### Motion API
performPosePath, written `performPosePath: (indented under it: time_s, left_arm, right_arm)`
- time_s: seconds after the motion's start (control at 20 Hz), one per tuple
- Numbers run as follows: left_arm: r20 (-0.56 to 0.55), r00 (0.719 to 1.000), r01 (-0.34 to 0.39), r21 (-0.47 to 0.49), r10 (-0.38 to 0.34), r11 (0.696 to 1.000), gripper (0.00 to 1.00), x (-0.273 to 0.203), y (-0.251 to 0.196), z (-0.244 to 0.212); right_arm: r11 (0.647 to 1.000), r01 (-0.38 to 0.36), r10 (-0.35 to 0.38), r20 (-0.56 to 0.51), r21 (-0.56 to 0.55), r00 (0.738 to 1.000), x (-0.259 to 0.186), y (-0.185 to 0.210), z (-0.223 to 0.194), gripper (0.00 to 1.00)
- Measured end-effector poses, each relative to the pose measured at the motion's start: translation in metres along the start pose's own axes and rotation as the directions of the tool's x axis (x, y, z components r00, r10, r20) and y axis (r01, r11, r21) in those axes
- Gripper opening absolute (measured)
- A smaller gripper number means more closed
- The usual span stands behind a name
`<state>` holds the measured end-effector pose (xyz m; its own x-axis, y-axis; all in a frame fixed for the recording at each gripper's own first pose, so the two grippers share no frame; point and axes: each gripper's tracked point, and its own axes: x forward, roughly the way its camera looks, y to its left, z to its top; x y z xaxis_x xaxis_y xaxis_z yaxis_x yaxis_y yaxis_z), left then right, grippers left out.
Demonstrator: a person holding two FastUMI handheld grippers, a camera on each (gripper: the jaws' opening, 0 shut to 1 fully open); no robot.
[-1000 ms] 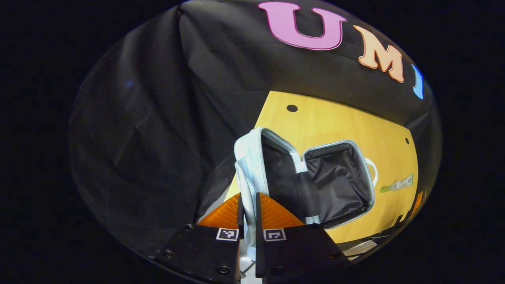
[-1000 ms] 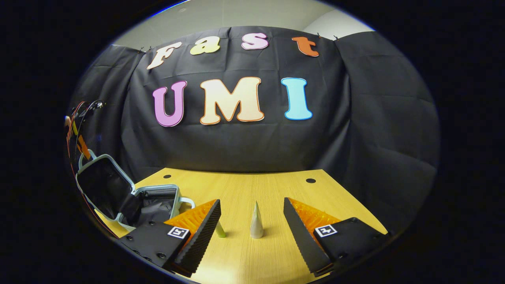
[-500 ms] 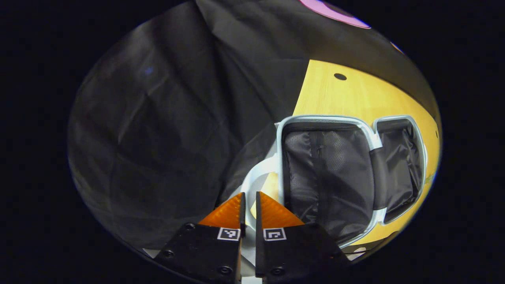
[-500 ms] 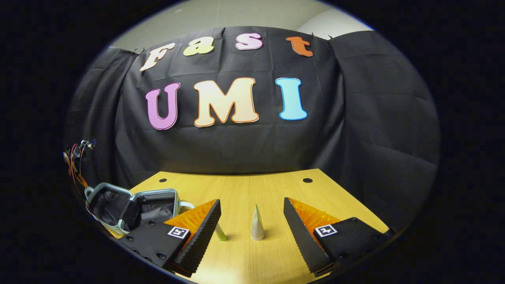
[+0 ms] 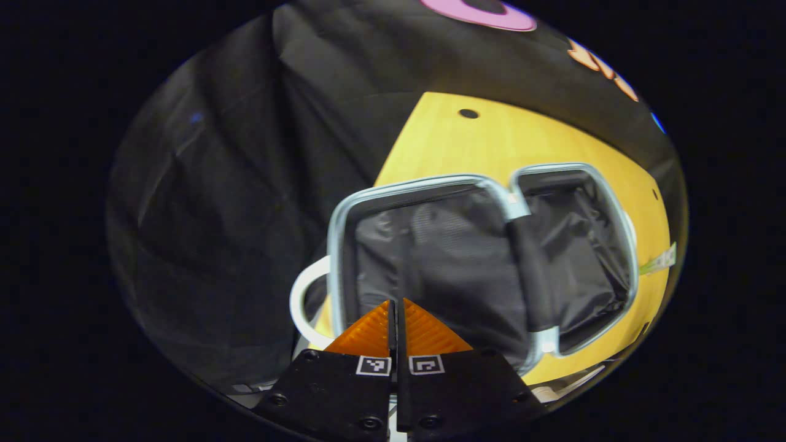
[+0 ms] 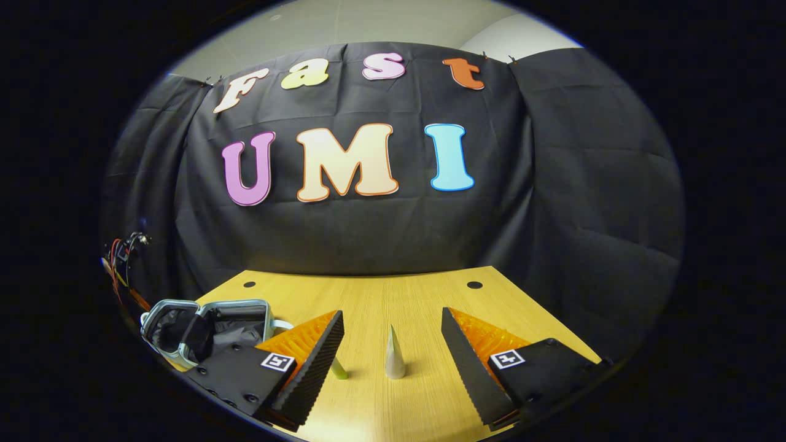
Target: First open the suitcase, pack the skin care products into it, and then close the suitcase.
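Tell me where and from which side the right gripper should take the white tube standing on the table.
Grip the white tube low on its wider lower body, coming straight ahead along the table. It stands on its broad end and tapers to a thin top, and it already sits between the right gripper's open fingers, so closing there should hold it.

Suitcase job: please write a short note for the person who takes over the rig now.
Left gripper: shut, empty, over the near half of the suitcase.
Right gripper: open, empty, aimed at the white tube; the green tube stands beside it on the table.
Done: suitcase lies open flat, both halves empty.
Left: pack both tubes, then close the suitcase.
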<state>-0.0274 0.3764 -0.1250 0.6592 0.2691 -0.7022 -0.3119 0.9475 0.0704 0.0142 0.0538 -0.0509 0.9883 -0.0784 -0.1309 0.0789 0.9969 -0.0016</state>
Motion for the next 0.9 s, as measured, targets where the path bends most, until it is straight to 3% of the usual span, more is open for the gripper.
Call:
performPosePath:
  time_s: [0.05,0.1,0.25,0.4,0.65,0.85,0.9]
  left_arm:
    - [0.029,0.999,0.045,0.019,-0.045,0.999,0.05,-0.008,-0.026,0.004]
    - [0.06,0.995,0.082,0.043,-0.085,0.996,0.0,-0.016,-0.054,0.006]
    - [0.126,0.972,0.187,0.105,-0.199,0.977,0.01,-0.041,-0.13,0.007]
    - [0.15,0.938,0.291,0.149,-0.313,0.945,0.1,-0.064,-0.202,-0.002]
    - [0.163,0.903,0.368,0.181,-0.397,0.912,0.23,-0.081,-0.322,-0.033]
    - [0.163,0.938,0.28,0.17,-0.308,0.945,0.99,-0.058,-0.364,-0.045]
    - [0.169,0.938,0.278,0.157,-0.303,0.948,0.96,-0.054,-0.376,-0.046]
  right_arm:
    - [1.0,0.0,0.0,-0.007,0.0,1.0,0.0,-0.002,-0.003,0.99]
    - [1.0,-0.002,0.002,-0.015,0.0,1.0,0.001,-0.004,-0.005,0.99]
    - [1.0,-0.021,0.021,-0.043,-0.005,0.999,0.006,-0.008,-0.014,0.99]
    - [0.998,-0.068,0.067,-0.072,-0.012,0.995,0.017,-0.011,-0.023,0.99]
    - [0.976,-0.216,0.21,-0.167,-0.013,0.963,0.048,-0.009,-0.052,1.0]
    - [0.938,-0.345,0.323,-0.27,-0.035,0.907,0.068,-0.008,-0.084,0.99]
    - [0.927,-0.374,0.346,-0.296,-0.04,0.89,0.073,-0.008,-0.093,0.99]
